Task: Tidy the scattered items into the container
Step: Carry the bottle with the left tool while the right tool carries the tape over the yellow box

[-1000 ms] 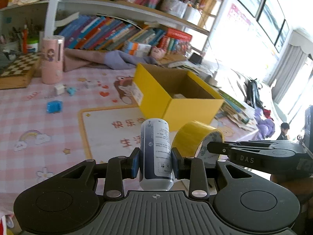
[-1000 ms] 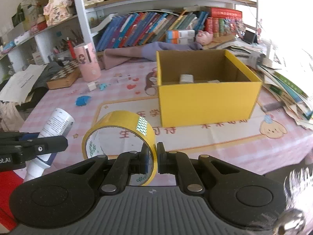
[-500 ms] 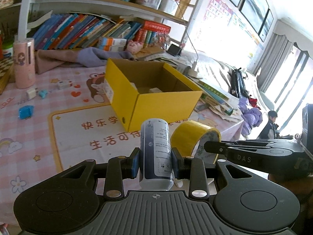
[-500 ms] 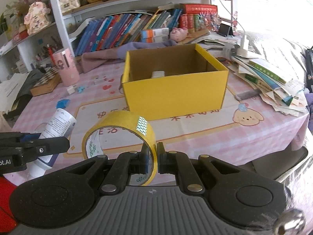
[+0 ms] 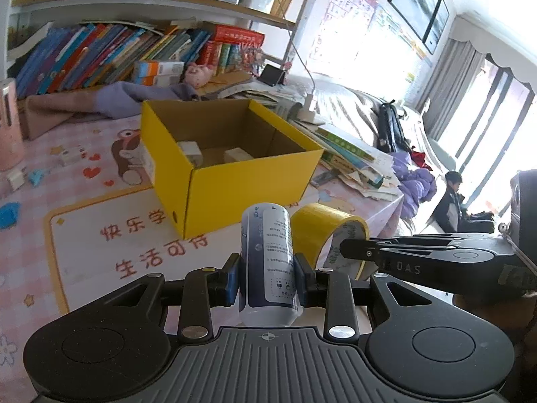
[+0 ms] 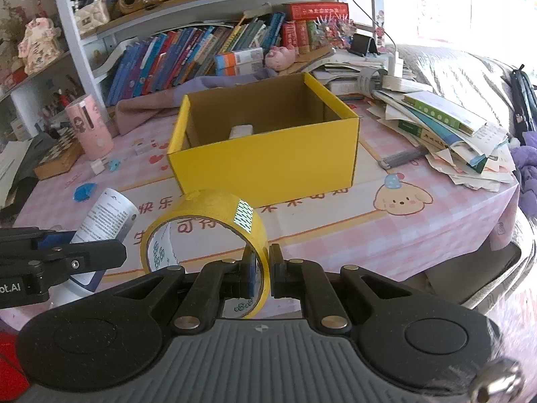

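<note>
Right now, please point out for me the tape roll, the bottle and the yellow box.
tape roll (image 6: pixel 214 210), right wrist view, top of its outer yellow band
bottle (image 5: pixel 268 252), left wrist view, middle of its printed label
yellow box (image 6: pixel 268 164), right wrist view, its front wall

one yellow box (image 6: pixel 265 164), one tape roll (image 6: pixel 208 221), one bottle (image 5: pixel 266 255)

Left hand-held gripper (image 5: pixel 266 283) clamps white bottle (image 5: pixel 267 258) before yellow box (image 5: pixel 231 168).

The open top of the yellow box (image 6: pixel 265 154) is unobstructed; bare mat (image 6: pixel 335 225) is seen before it, a paper pile (image 6: pixel 449 134) crowds its right, books (image 6: pixel 188 57) behind
</note>
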Tool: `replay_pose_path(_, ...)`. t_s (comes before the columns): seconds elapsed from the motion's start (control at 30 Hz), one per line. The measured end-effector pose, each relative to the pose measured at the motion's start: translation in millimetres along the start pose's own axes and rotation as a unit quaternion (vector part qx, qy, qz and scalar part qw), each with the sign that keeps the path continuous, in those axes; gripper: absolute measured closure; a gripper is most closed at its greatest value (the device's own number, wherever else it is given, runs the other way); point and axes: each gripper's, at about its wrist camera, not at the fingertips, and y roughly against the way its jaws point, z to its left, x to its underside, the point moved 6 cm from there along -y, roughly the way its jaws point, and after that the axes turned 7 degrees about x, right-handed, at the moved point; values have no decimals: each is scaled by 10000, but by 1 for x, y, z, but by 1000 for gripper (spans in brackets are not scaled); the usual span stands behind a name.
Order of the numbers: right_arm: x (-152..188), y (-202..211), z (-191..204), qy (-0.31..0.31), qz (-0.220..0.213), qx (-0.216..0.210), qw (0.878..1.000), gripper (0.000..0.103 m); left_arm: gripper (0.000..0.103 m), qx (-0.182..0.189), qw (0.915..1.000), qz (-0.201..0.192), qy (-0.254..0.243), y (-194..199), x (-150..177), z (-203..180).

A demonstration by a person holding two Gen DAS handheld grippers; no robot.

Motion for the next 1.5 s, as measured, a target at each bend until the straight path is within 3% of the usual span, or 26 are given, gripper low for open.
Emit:
replay_pose_path(0.57,-34,-27,-29,-83,-51,64,9999,95,72,193,9998,-59,-77,-35,-39,-3)
replay_pose_path(0.83,-78,-41,-42,49,-310,34,9995,95,72,171,9990,-338,-255,-50,-79,-4)
replay_pose_path(1.13,-150,-75,-50,436,-726,-120,9963,95,72,-192,9974,-623,-304,-82,-130,12)
replay_pose_path(1.5,-200,-143,-33,1142,-657,-468,9902,95,72,-886,9943,-592,-87,-125,-160,47)
